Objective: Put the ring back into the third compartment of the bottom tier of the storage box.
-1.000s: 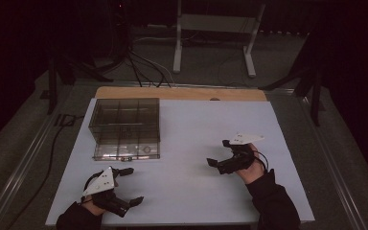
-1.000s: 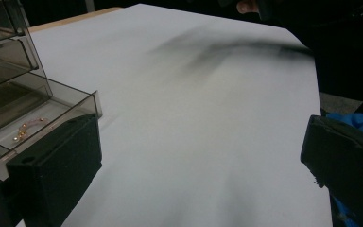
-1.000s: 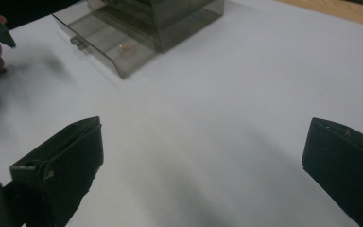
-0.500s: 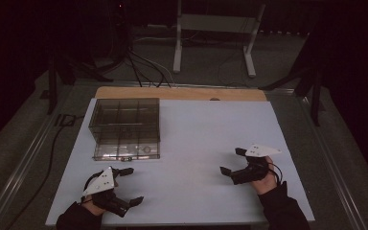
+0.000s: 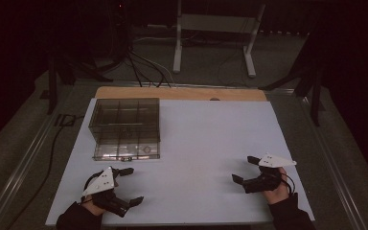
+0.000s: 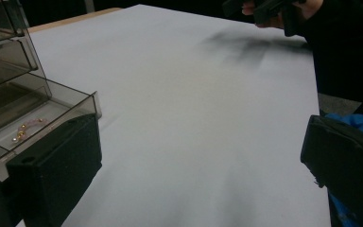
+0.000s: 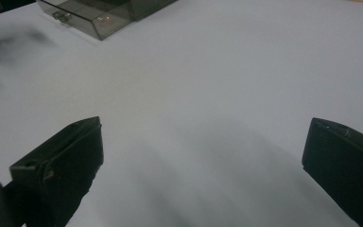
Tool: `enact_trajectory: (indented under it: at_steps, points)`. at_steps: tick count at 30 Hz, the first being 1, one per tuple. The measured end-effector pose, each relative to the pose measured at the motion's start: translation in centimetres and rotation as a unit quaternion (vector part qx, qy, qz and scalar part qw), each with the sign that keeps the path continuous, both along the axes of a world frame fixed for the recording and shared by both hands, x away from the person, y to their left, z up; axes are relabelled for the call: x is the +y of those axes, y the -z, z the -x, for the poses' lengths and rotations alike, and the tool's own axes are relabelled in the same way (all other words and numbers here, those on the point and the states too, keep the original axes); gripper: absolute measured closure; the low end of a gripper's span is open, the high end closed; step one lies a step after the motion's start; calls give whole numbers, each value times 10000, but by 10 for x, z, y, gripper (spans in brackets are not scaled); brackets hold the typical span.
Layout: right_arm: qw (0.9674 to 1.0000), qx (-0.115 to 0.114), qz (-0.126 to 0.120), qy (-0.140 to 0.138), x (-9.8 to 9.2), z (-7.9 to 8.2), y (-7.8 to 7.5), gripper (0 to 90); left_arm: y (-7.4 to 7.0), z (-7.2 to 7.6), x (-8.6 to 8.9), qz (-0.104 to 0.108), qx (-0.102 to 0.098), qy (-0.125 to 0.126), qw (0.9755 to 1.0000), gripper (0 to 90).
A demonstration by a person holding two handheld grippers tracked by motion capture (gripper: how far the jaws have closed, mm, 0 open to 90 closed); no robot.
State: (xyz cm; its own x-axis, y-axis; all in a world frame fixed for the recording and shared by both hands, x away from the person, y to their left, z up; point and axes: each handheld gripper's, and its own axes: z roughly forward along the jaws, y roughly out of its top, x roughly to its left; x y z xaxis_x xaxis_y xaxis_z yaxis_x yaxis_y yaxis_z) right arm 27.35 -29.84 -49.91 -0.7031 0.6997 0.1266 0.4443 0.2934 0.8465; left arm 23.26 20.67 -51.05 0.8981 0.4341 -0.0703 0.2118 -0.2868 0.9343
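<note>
A smoky clear plastic compartment box (image 5: 124, 127) stands on the back left of the white table top (image 5: 206, 139). My left gripper (image 5: 133, 185) rests open near the front left edge, just in front of the box, with nothing between its jaws. The left gripper view has the box (image 6: 23, 90) close at the left, and a small string of gold and pink beads (image 6: 24, 132) lies in its near compartment. My right gripper (image 5: 243, 168) sits open and empty near the front right, pointing left. Across the table in the right gripper view stands the box (image 7: 104, 14).
A wooden strip (image 5: 182, 93) runs along the table's far edge. Beyond it, on the dark floor, are a white metal stand (image 5: 215, 28) and loose cables (image 5: 139, 67). The other hand (image 6: 274, 9) appears at the top right of the left gripper view.
My right gripper has drawn back toward the front right of the table, still open. The left gripper and the box have not moved.
</note>
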Motion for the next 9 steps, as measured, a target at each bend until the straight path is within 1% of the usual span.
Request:
enact_trajectory:
  at_steps: [1, 2, 3, 4, 5, 7, 9]
  points:
    - [10000, 22, -52, 59, -4, 4, 1, 0, 0, 0, 0, 3, 0, 0, 10000, 6]
    - [10000, 22, -52, 59, -4, 4, 1, 0, 0, 0, 0, 3, 0, 0, 10000, 6]
    - [9999, 42, -78, 114, -6, 7, 2, 0, 0, 0, 0, 9, 3, -1, 10000, 6]
    - [9999, 42, -78, 114, -6, 7, 2, 0, 0, 0, 0, 9, 3, -1, 10000, 6]
    - [9998, 76, -133, 111, -8, 10, 4, 0, 0, 0, 0, 16, 5, 2, 10000, 6]
    - [9998, 101, -87, 161, -10, 11, 6, 0, 0, 0, 0, 13, 2, 5, 10000, 6]
    - [9996, 140, -130, 184, -11, 9, 7, 0, 0, 0, 0, 5, -1, 7, 10000, 6]
